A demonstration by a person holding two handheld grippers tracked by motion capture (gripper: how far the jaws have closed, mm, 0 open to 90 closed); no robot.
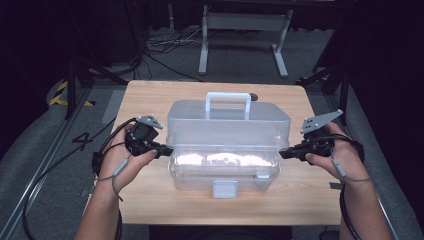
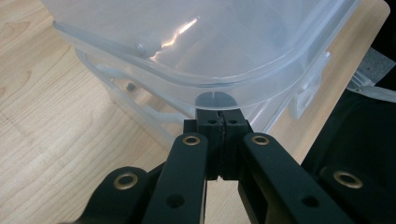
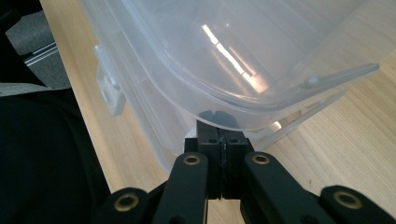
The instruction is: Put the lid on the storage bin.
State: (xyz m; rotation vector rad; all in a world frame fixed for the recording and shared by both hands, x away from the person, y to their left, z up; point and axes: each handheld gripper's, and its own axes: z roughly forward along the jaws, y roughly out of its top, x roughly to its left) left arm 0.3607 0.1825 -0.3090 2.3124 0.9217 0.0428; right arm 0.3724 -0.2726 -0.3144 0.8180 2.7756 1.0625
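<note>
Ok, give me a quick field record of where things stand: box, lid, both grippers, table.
box: clear plastic storage box on the wooden table, front latch toward the person
lid: translucent lid with handle, raised at the front, a gap showing above the base
left gripper: fingers shut, tips tucked under the lid's left edge
right gripper: fingers shut, tips under the lid's right edge
held: nothing clamped between the fingers

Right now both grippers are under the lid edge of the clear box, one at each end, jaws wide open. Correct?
Not quite: the jaws are shut. The left gripper and right gripper each show pads pressed together in their own gripper views, tips beneath the lid edge of the clear box.
</note>
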